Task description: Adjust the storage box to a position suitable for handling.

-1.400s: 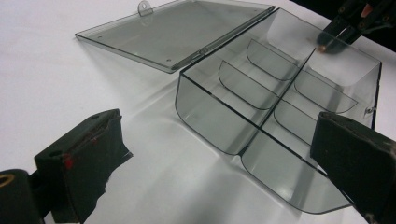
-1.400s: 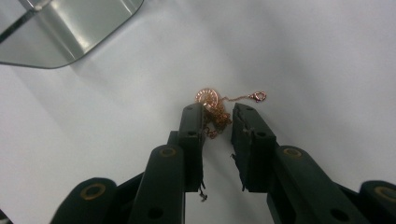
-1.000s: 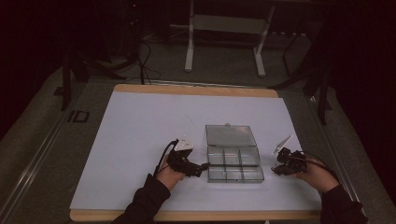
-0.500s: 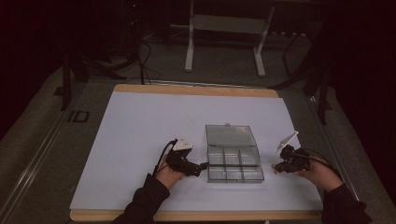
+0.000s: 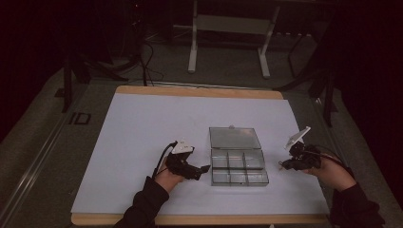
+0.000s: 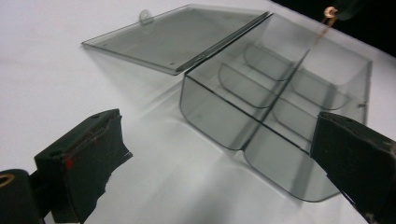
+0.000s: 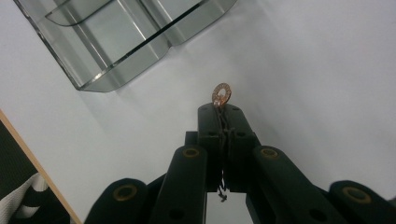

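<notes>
High view: white desk (image 5: pixel 142 123) with wooden edges, clear box (image 5: pixel 239 167) lying right of centre, lid (image 5: pixel 235 137) folded back flat on the far side. Left claw (image 5: pixel 202 169) just beside the box's left wall, held in a hand (image 5: pixel 167 176) coming from the bottom edge. Right claw (image 5: pixel 284 166) near the box's right side but apart from it, grey plate tilted up above it, hand (image 5: pixel 332 174) behind.

Left gripper view: left claw (image 6: pixel 219 158) spread wide, nothing between the two black jaws. Box (image 6: pixel 280 112) ahead, near corner between the jaws, dividers splitting it into compartments, all of them bare. Lid (image 6: pixel 177 37) flat on the desk (image 6: pixel 56 60) beyond. Small copper ring (image 6: pixel 330 11) at the top right, above the box's far edge.

Right gripper view: right claw (image 7: pixel 223 108) closed tight, pinching the copper ring (image 7: pixel 221 92) at the very tips so that most of the ring sticks out past them. Box (image 7: pixel 121 32) corner at upper left, well short of the ring. White desk (image 7: pixel 317 70) underneath, wooden edge at lower left.
</notes>
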`<state>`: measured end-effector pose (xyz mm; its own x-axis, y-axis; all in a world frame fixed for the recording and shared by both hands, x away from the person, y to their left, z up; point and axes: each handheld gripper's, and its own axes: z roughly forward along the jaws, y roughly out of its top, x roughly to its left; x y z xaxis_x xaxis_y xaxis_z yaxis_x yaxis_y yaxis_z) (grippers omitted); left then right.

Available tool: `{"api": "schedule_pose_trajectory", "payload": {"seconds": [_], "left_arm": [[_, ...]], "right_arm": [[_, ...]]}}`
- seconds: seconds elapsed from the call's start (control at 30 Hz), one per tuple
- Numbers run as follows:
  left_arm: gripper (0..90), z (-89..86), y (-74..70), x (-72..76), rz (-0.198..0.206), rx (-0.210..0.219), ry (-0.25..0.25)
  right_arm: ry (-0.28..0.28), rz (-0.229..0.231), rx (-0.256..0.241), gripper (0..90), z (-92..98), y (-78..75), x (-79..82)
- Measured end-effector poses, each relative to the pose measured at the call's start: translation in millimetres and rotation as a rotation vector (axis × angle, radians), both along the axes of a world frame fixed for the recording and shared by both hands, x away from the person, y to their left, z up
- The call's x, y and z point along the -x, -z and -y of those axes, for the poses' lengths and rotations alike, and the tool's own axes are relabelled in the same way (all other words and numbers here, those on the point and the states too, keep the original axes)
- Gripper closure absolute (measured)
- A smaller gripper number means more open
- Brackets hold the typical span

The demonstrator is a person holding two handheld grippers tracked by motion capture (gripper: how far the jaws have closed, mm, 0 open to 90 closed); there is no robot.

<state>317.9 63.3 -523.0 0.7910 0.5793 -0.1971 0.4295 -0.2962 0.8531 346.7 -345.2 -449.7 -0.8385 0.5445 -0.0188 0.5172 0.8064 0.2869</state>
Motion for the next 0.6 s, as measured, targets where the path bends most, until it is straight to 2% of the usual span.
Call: {"api": "schedule_pose_trajectory", "payload": {"seconds": [0.2, 0.33, 0.6], "left_arm": [[3.4, -1.7, -1.6, 3.3, 0.013, -0.015, 0.041], [3.4, -4.5, 0.4, 2.5, 0.000, -0.003, 0.030], [3.4, -6.1, 3.0, 2.6, 0.003, -0.012, 0.022]], "right_arm": [[-0.005, 0.018, -0.015, 87.6, -0.3, -12.3, 0.0], [-0.006, 0.023, -0.017, 87.7, -0.5, -18.9, -1.3], [-0.011, 0.032, -0.023, 87.7, -1.4, -28.7, -4.3]]}}
